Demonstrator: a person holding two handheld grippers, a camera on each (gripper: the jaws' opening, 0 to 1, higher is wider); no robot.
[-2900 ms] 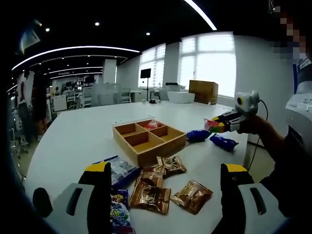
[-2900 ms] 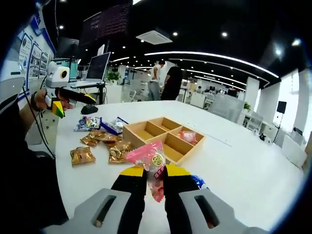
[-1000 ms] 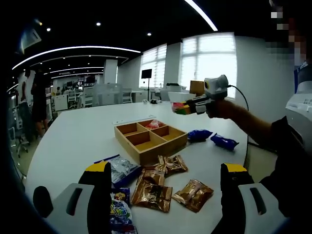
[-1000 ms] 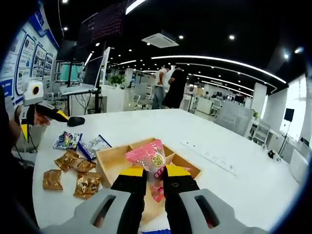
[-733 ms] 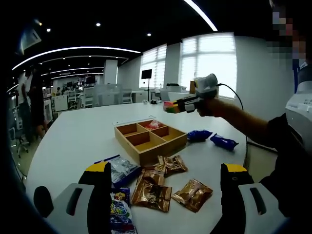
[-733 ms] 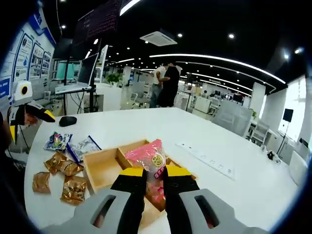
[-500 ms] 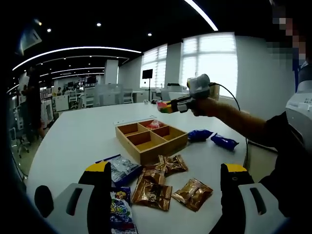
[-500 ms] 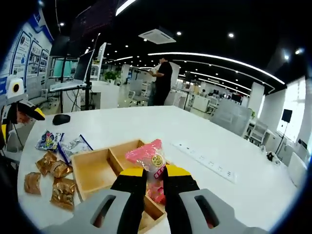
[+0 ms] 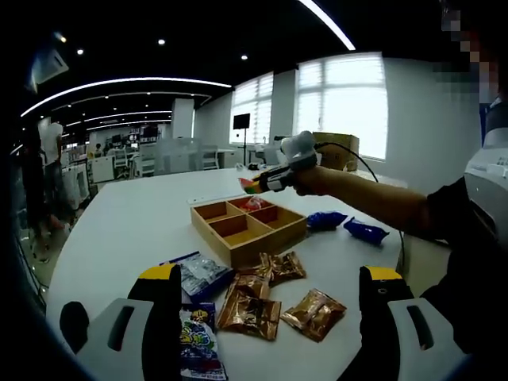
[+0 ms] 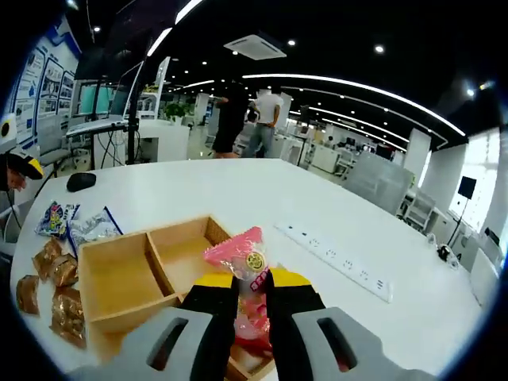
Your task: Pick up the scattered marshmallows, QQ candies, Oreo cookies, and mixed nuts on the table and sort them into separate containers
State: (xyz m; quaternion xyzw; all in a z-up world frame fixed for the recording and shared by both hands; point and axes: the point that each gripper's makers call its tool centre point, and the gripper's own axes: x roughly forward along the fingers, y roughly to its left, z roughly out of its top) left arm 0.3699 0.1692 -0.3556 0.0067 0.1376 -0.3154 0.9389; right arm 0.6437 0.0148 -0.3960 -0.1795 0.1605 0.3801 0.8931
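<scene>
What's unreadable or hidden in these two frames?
- Right gripper view: the far-right compartment of the wooden divided tray is hidden behind the right gripper and its pink candy packet.
- Left gripper view: the colourful QQ candy bag is cut off by the bottom edge and left gripper.
- Print on the brown foil packets is too small to read.

Pink candy packet: upright, pinched above wooden divided tray. Brown nut packets, blue cookie packets, marshmallow bags: flat around tray.
</scene>
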